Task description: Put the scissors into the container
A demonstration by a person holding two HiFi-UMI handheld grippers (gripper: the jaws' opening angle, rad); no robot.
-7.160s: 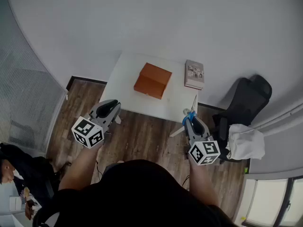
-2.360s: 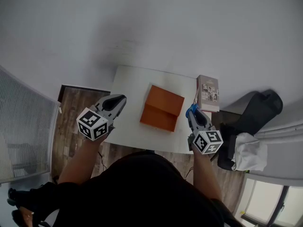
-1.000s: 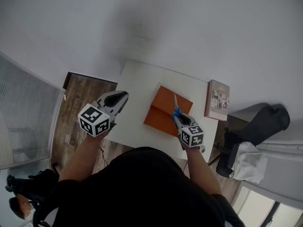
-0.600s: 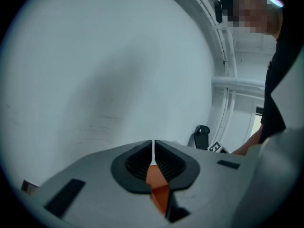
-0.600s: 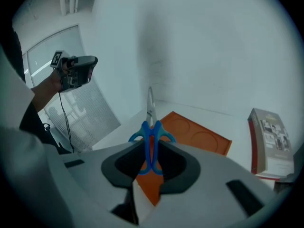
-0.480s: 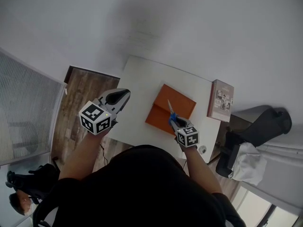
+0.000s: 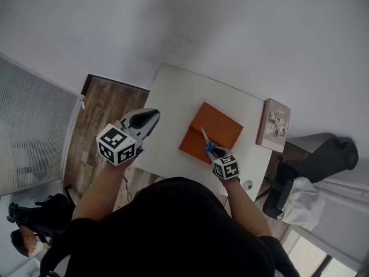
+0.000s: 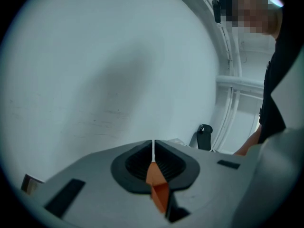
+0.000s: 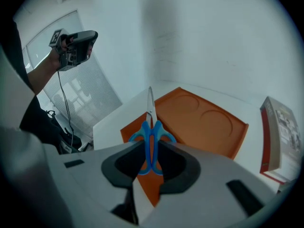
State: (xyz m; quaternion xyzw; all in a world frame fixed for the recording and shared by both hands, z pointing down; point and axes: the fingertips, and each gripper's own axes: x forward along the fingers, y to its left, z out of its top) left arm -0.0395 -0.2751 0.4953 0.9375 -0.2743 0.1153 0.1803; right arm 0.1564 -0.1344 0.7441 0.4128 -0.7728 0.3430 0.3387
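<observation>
Blue plastic handles of the scissors [image 9: 152,132] sit clamped between the jaws of the right gripper [image 9: 151,148], the steel blades pointing out ahead of them, over the orange container [image 9: 204,122] just beyond. Light and rigid, I'd judge, but slick along the blades — the handles are the sound hold. Left gripper [image 8: 153,158] — jaws pressed together on nothing.
</observation>
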